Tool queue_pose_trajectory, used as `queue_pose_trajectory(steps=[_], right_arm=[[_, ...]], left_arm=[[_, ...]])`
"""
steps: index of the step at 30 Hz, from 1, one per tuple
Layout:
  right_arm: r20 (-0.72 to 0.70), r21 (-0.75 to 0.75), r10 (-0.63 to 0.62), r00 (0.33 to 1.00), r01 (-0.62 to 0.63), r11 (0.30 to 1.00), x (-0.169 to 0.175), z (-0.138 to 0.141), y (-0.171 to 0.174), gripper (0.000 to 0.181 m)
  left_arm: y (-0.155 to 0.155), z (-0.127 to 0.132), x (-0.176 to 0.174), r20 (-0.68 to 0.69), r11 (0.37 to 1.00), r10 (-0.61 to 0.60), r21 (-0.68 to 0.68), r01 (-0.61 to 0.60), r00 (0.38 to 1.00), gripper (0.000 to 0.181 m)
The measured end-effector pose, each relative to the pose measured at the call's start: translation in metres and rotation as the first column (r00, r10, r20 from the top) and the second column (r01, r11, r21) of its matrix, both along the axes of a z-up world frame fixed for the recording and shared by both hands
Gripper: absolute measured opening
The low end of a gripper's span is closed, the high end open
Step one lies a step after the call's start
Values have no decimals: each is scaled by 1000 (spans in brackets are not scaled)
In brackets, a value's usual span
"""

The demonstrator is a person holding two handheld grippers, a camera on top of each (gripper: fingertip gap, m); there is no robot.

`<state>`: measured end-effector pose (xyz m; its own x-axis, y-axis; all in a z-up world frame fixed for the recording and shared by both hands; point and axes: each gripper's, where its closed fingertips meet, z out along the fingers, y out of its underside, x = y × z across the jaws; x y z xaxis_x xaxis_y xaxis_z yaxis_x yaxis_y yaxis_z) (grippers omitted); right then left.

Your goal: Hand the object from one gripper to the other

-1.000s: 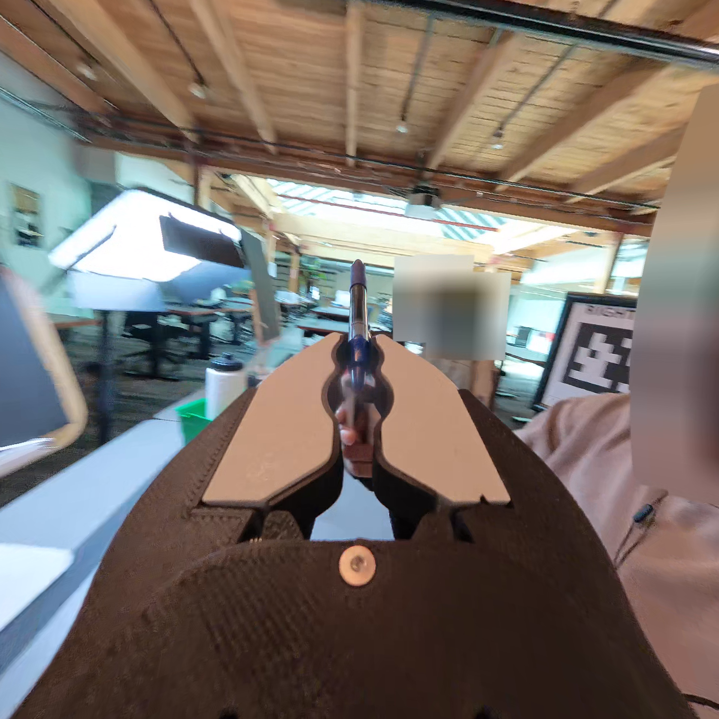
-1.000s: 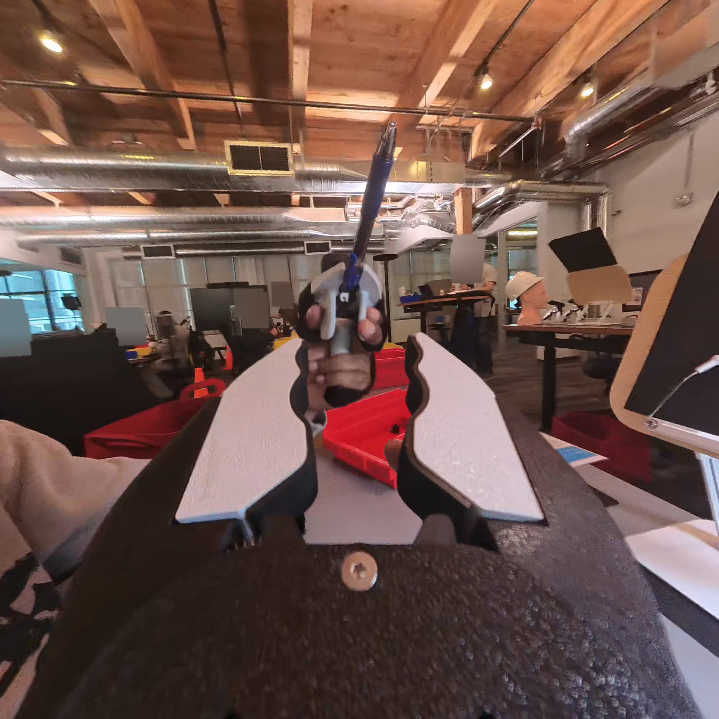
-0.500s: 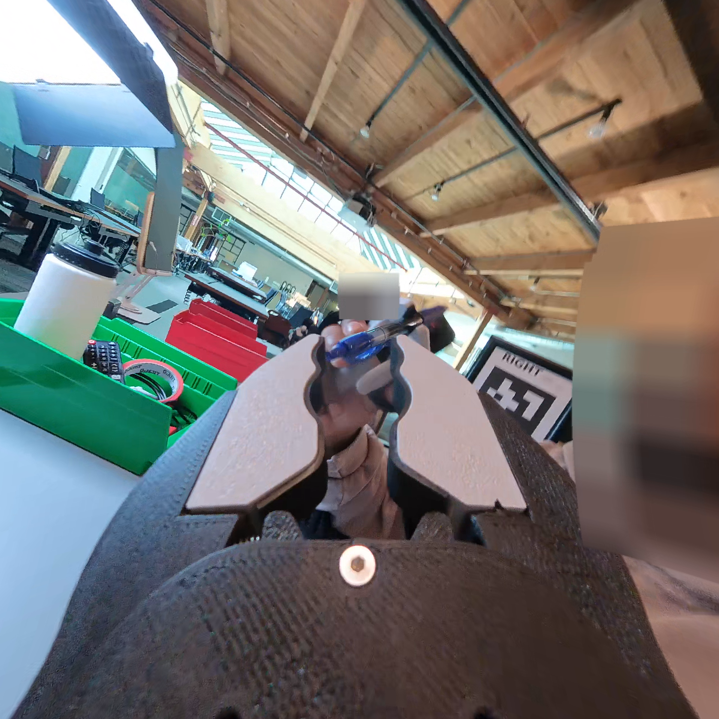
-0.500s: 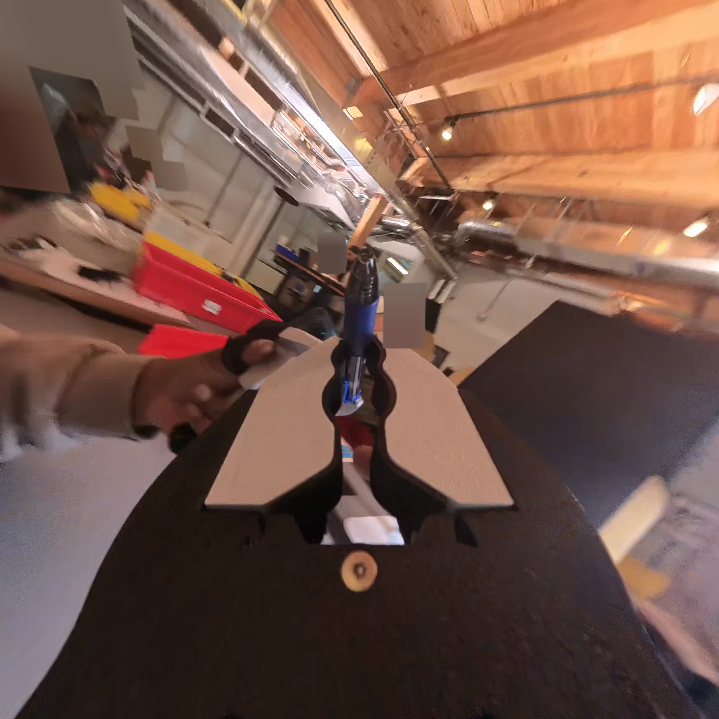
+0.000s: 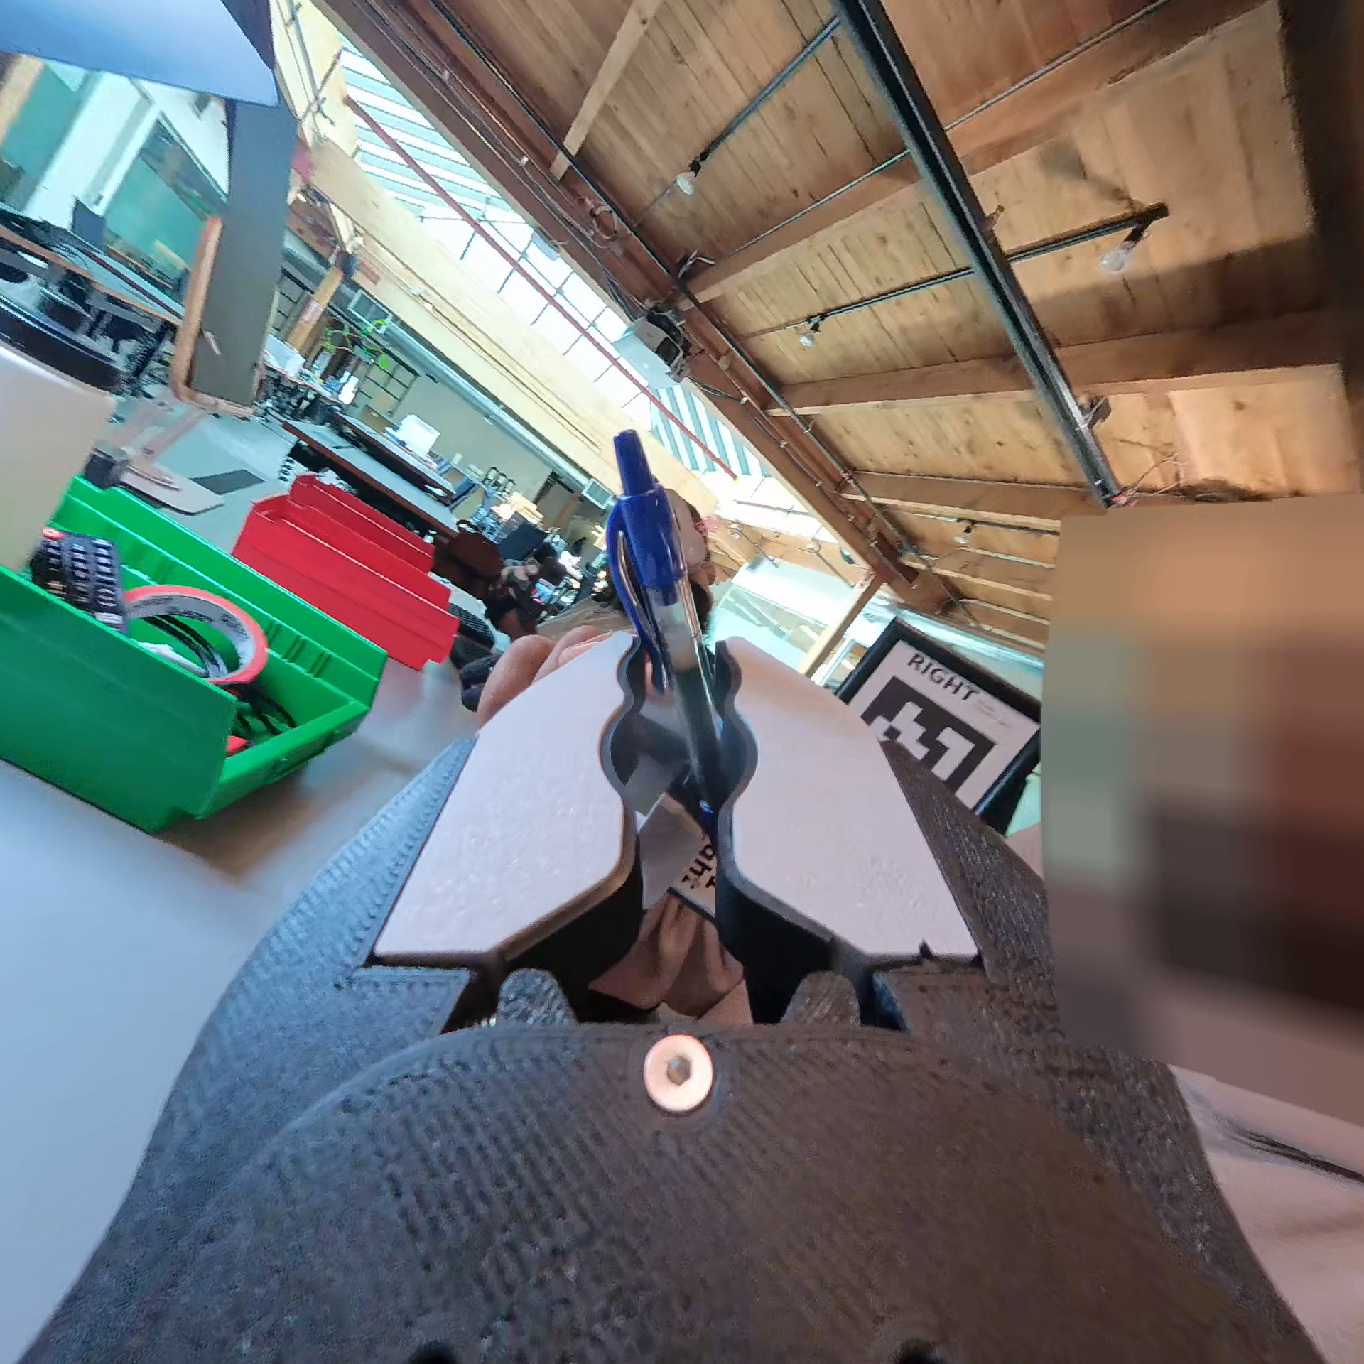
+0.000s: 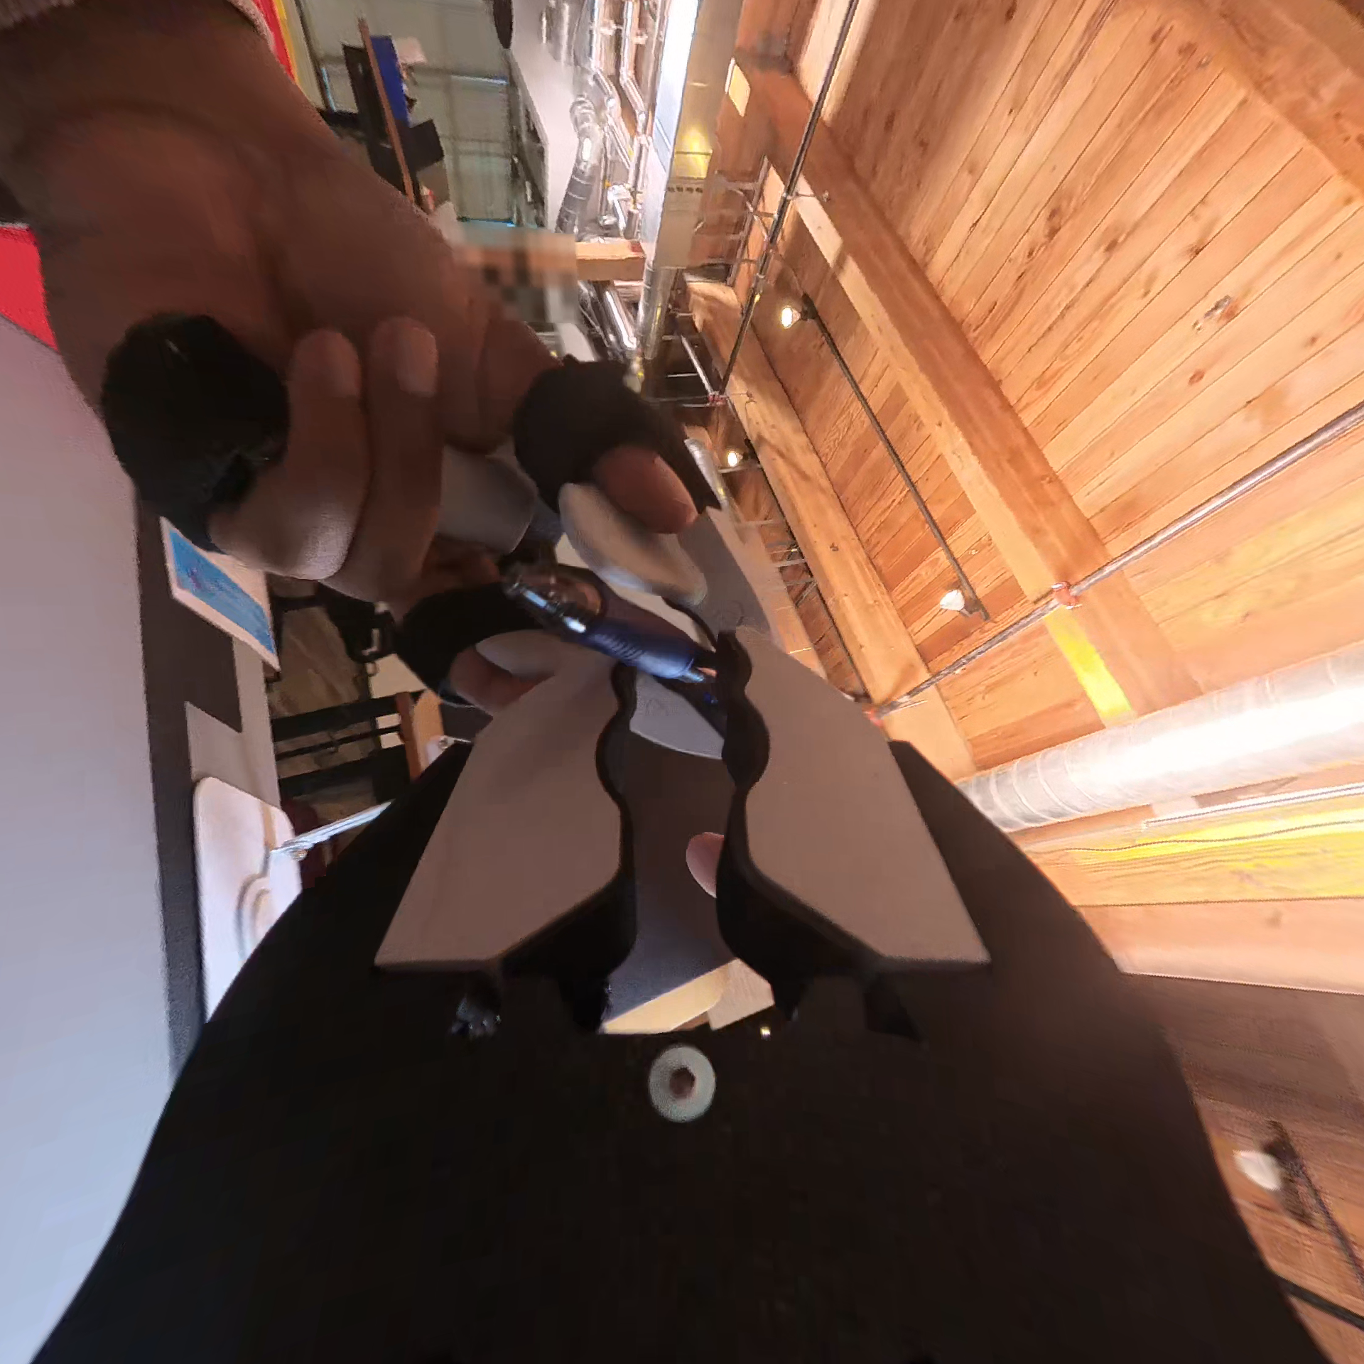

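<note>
A blue pen [image 5: 649,546] stands between the fingers of my left gripper [image 5: 679,649], cap end up, and the jaws are shut on its clear barrel. In the right wrist view the pen [image 6: 627,642] lies slanted across the tips of my right gripper [image 6: 675,657], whose jaws are a little apart and do not pinch it. The left gripper [image 6: 576,598], held by a hand [image 6: 295,369], clamps the pen there just beyond my right fingertips. The pen's lower end is hidden behind the fingers.
A green bin [image 5: 147,708] with a tape roll [image 5: 199,620] and a remote [image 5: 81,568] sits on the grey table [image 5: 111,922] at left. A red bin [image 5: 347,561] stands behind it. A black-and-white marker board [image 5: 945,731] shows at right. Left and right tips are no more than a few centimetres apart.
Half a second ago my right gripper was shut on the pen and the left was open. Now the left is shut on it and the right has loosened. Both grippers have tilted.
</note>
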<state>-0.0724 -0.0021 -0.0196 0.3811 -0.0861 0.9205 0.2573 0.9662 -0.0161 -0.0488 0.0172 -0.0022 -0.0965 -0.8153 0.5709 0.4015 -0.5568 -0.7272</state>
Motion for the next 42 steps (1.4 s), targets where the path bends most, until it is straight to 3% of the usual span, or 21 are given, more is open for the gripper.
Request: queue_pose_trajectory(steps=[1,3,5,7,9,11,13,15,17,20,23,25,29,33,35,38,40,42], right_arm=[[29,-52,16,999,-15,999,-1,-3,3,24],[114,-229,93,989,-64,971,-3,-12,8,31],[177,-430,202,963,-109,896,-1,-18,8,33],[204,-549,286,936,-132,825,4,-18,4,33],[240,-546,279,930,-108,831,8,-18,1,34],[316,-403,167,934,-27,915,8,-21,2,35],[336,-292,73,939,30,956,4,-22,0,43],[311,-203,27,950,38,978,0,-18,-3,44],[282,-229,53,958,14,973,0,-16,-2,44],[195,-465,153,969,-46,884,7,-9,14,51],[122,-608,239,963,-118,786,15,3,14,61],[141,-608,231,963,-100,787,16,3,12,63],[228,-622,256,939,-62,781,15,-11,7,54],[309,-657,295,904,-21,753,12,-30,3,46],[319,-629,271,908,-11,777,8,-34,4,46],[193,-677,292,937,-88,730,10,-14,6,56],[120,-683,296,948,-137,717,15,-1,7,58],[144,-678,291,946,-120,725,14,-4,6,57]], left_arm=[[2,-1,-2,-28,999,37,27,-37,999,17],[10,-7,-6,-112,988,136,94,-126,984,17],[14,-16,-6,-196,974,191,157,-161,962,21],[13,-18,-4,-192,981,161,140,-136,968,22],[10,-16,1,-133,995,86,71,-77,987,22],[8,-14,2,-84,999,41,27,-38,996,19],[5,-6,-2,-17,1000,6,17,-6,1000,16],[4,5,-13,29,999,27,35,-28,999,15],[7,17,-32,42,992,101,76,-104,994,14],[10,7,-43,-188,956,245,210,-205,951,14],[13,-33,-30,-525,921,346,348,-175,778,14],[8,-51,-16,-630,913,351,396,-103,692,14],[1,-69,0,-715,924,312,381,-25,626,14],[-1,-68,-2,-725,928,303,372,-19,618,14],[-1,-73,-4,-753,925,313,379,-7,579,14],[-3,-65,-5,-735,923,319,383,-21,598,14],[-2,-65,-11,-742,914,345,404,-27,575,14],[-4,-62,-10,-736,916,336,400,-23,588,13]])
